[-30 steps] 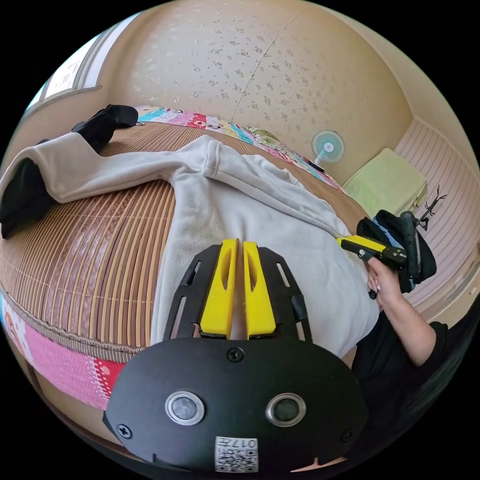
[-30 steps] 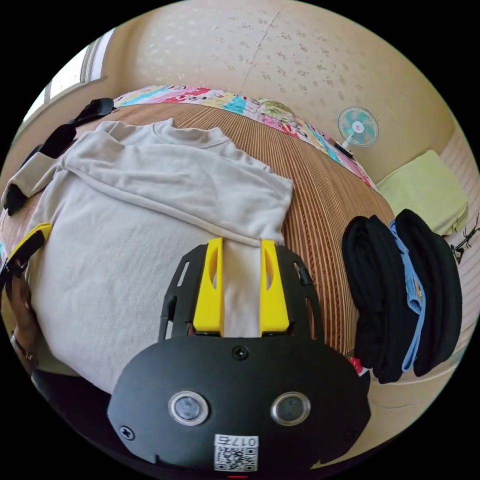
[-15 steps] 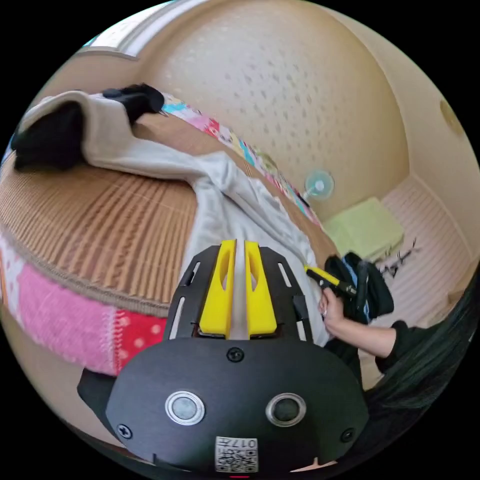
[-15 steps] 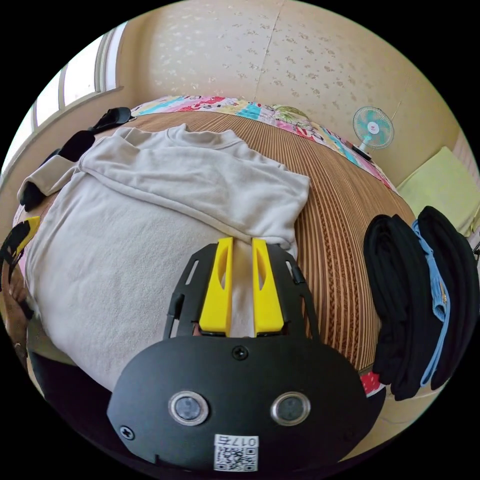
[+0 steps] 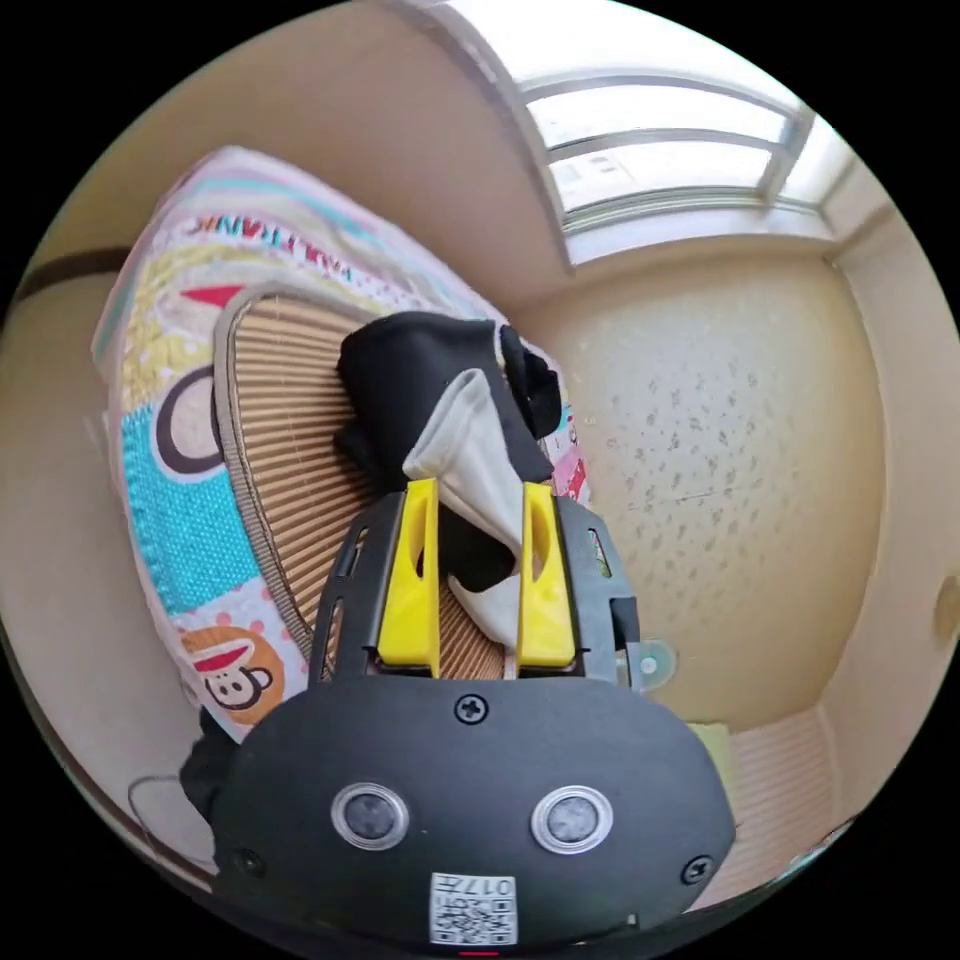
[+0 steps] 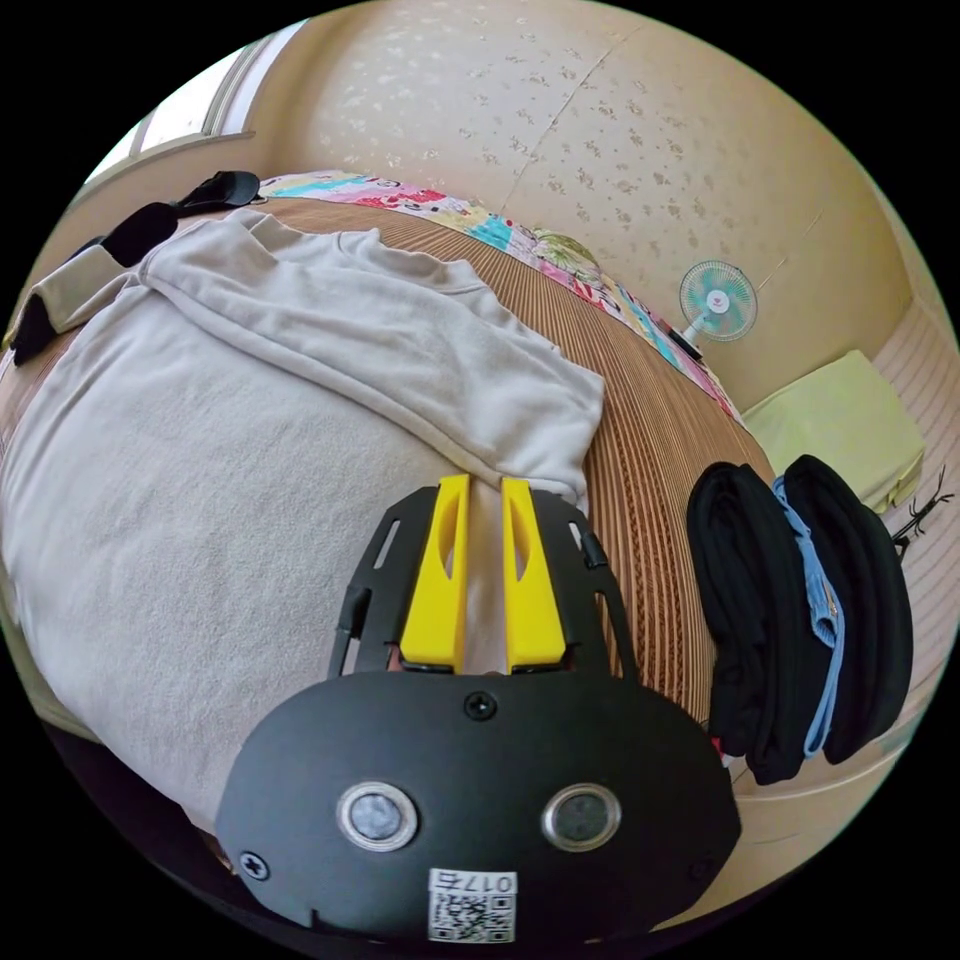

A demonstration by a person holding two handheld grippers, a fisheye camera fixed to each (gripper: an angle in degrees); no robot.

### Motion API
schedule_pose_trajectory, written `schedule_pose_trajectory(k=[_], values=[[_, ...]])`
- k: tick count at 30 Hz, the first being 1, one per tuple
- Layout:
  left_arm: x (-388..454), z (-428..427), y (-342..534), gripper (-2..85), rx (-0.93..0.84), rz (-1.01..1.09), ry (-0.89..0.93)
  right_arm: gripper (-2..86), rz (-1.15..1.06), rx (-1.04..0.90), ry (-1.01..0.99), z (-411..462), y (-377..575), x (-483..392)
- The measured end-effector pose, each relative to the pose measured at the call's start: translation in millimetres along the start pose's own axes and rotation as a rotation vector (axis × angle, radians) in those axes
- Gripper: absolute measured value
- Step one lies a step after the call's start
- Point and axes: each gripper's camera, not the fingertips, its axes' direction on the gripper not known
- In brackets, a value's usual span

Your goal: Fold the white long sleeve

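Both grippers face our soft, limp white fleece long-sleeve top (image 6: 250,450): left gripper (image 5: 478,500) gapes around its cuff (image 5: 470,440), right gripper (image 6: 484,490) nearly closed, grip unclear.

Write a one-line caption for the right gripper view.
Right hand-held gripper over white long sleeve on a bamboo mat, folded dark clothes alongside.

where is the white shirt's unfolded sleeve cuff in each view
Left gripper view: sleeve cuff sits centre, just beyond the open fingers, lying over a black garment.
Right gripper view: the cuff lies at the far left edge, beside the same black garment.
Shared landmark: the black garment on the bamboo mat.
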Motion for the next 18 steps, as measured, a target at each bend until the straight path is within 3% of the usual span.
schedule_pose_trajectory(k=[5,8,10,13,15,18], values=[[-6.0,-9.8,-14.2,0.4,0.043,-0.066,0.140,5.2,-0.013,0.007,0.037,-1.7,5.5,-9.6],[33.1,-16.9,-20.0,-0.2,0.032,0.053,0.050,4.7,-0.023,0.007,0.062,-2.0,7.9,-16.0],[44.7,-16.1,-19.9,0.4,0.000,0.059,-0.033,4.5,-0.026,0.008,0.072,-2.4,9.3,-18.9],[28.4,-25.9,-12.7,8.5,0.051,0.033,-0.060,4.2,-0.028,0.010,0.078,-3.2,11.4,-22.0],[-5.2,-19.0,-8.7,15.1,0.030,-0.107,-0.128,4.0,-0.028,0.012,0.081,-3.9,12.9,-24.3],[-29.5,0.7,2.9,14.7,0.020,-0.149,0.029,3.6,-0.034,0.013,0.098,-4.1,14.2,-29.5]])
